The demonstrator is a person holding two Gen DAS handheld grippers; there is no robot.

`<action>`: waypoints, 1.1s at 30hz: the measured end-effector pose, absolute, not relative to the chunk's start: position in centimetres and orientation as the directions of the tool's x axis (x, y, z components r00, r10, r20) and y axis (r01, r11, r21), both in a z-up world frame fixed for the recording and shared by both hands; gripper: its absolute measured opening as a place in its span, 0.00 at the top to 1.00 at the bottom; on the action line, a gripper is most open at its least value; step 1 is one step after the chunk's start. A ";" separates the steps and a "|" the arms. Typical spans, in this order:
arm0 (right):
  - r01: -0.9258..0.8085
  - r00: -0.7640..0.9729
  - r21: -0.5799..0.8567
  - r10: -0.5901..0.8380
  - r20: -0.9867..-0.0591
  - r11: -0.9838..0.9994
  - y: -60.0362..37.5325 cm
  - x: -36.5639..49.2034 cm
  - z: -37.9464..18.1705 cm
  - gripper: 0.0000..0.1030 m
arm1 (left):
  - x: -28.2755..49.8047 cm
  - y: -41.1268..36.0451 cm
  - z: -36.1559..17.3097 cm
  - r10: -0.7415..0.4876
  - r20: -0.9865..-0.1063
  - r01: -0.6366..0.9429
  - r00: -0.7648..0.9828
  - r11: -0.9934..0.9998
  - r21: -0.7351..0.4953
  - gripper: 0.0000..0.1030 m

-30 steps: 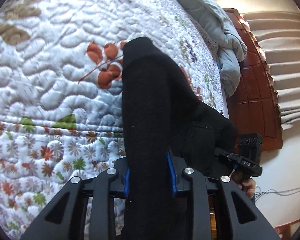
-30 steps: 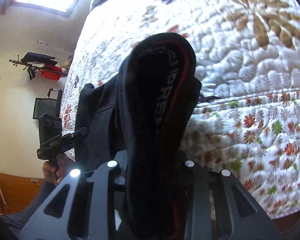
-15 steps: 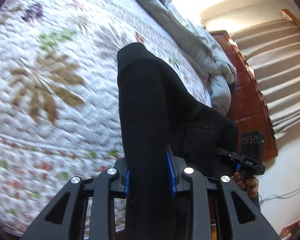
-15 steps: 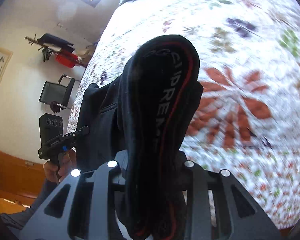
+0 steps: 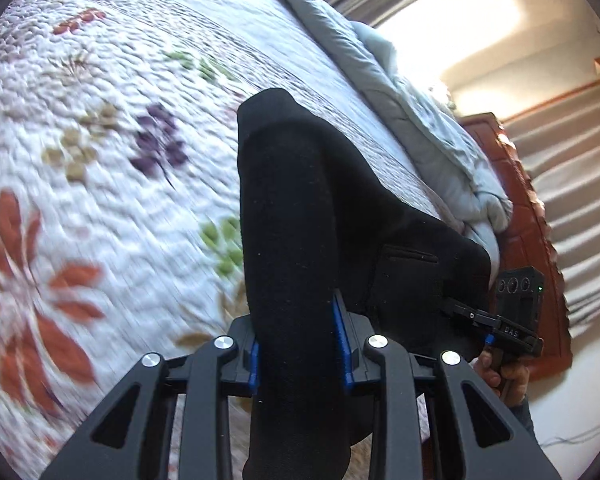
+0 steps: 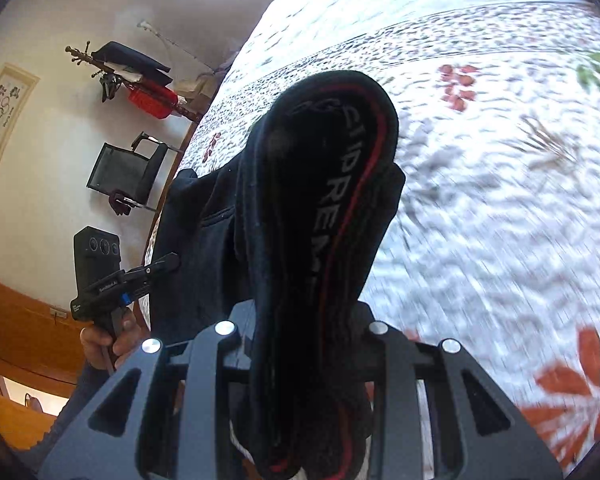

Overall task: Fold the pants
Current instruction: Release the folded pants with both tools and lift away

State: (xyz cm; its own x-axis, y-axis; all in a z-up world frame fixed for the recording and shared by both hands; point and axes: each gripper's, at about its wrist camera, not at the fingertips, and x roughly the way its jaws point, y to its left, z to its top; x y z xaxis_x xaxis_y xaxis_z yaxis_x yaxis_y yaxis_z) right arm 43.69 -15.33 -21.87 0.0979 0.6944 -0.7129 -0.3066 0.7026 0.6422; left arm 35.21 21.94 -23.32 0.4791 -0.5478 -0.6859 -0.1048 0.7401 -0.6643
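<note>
Pants (image 5: 300, 240) fill the middle of my left wrist view as a thick black column running from the bottom edge up to a rounded cuff or fold near the centre top, and my left gripper (image 5: 300, 356) has its blue pads (image 5: 342, 344) pressed on either side of that column, clamped on the cloth. From there the fabric spreads toward the lower right of the frame, where my right gripper (image 5: 480, 320) bites its far end, so the garment's long axis runs across between my two hands, hanging over the quilt (image 5: 100, 200), which is blurred beneath. In the right wrist view the same pants (image 6: 324, 240) rise from the bottom centre as a bunched waistband with a red stripe and grey lettering, and my right gripper (image 6: 300, 344) is closed on it, the cloth bulging out above the jaws. The rest of the garment trails to the left of the frame toward my left gripper (image 6: 168, 260), held by a hand (image 6: 108, 340) at lower left. I judge both ends sit equally near the bed, so the lay-down turns on keeping that span taut and level.
</note>
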 end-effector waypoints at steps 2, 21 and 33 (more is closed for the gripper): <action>-0.308 0.092 0.642 0.694 -0.714 0.702 -13.7 45.2 -22.7 0.74 | 37.0 23.5 -24.3 -0.537 -0.700 -0.126 0.471 0.745 -0.655 0.72; -0.120 -0.007 0.789 0.794 -0.608 0.603 -13.8 51.5 -34.4 0.58 | 40.8 27.5 -32.9 -0.603 -0.671 -0.180 0.431 0.672 -0.719 0.59; -0.263 0.215 0.741 0.786 -0.579 0.618 -14.6 53.3 -23.9 0.74 | 31.8 24.6 -23.7 -0.393 -0.622 -0.031 0.677 0.829 -0.558 0.31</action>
State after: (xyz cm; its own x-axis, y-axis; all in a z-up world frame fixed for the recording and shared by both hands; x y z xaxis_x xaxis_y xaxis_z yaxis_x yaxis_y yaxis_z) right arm 53.32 -14.60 -23.88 0.2154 0.7863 -0.5791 -0.2633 0.6178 0.7409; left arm 31.81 24.58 -23.67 0.6774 -0.3934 -0.6216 -0.0311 0.8289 -0.5585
